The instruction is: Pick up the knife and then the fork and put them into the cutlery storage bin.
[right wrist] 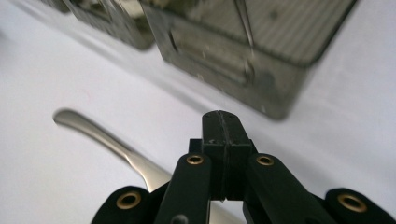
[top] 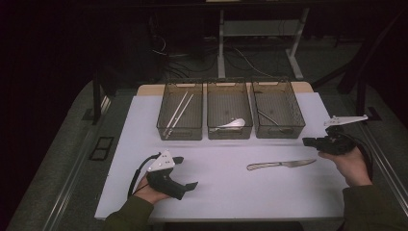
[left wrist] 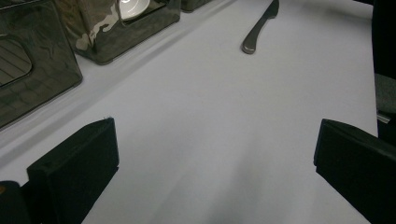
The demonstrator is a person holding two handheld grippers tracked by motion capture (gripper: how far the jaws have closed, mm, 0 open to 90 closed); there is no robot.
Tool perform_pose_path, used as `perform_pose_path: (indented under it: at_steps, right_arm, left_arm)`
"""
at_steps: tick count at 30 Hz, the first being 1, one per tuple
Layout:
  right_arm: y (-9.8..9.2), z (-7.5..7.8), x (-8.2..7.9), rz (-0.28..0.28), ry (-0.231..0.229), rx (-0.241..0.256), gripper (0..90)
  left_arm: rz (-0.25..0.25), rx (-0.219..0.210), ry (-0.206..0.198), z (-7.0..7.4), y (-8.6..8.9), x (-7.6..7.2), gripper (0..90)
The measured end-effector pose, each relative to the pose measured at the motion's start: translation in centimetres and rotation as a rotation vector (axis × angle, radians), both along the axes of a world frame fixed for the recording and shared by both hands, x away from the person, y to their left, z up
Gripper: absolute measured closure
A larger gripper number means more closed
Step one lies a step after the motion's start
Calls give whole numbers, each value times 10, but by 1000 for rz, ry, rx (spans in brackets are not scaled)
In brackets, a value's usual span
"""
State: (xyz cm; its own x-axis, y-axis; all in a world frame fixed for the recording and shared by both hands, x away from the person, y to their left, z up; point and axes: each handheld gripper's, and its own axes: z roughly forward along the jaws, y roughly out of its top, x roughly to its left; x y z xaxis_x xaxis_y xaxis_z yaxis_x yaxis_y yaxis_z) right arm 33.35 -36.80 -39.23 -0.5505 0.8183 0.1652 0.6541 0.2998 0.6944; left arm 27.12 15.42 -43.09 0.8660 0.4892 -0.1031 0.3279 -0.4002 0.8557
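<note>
- The knife (top: 280,164) lies flat on the white table cover (top: 216,187), in front of the middle bin (top: 229,109) and the right bin (top: 277,108), its handle toward the middle and its blade toward the person's right.
- The right gripper (top: 308,141) hovers just beyond the knife's blade tip, off to its right — its jaws are pressed together with nothing between them, as the right gripper view shows, where the knife (right wrist: 116,144) passes under the closed jaws.
- The left gripper (top: 185,174) sits well to the left of the knife, low over the cover; its jaws stand wide apart and empty. In the left gripper view the knife (left wrist: 259,27) lies far ahead, handle end nearest.
- Behind the knife three dark mesh bins stand in a row: the left bin (top: 180,110) holds long thin sticks, the middle one a pale spoon-like piece (top: 233,123), and the right one a slim metal utensil (top: 267,117) — too dim to name.
</note>
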Motion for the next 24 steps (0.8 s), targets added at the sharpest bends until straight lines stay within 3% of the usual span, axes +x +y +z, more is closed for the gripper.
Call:
perform_pose_path:
  at_steps: [9, 13, 24]
  right_arm:
    - [-12, -28, 4, -15, 101, -67, 897]
    - [-11, -36, 5, 3, 136, -98, 897]
    - [-8, -42, 6, 33, 162, -137, 897]
  left_arm:
    - [0, 2, 0, 0, 0, 0, 0]
    - [-2, 1, 0, 0, 0, 0, 0]
    - [-2, 5, 3, -1, 0, 0, 0]
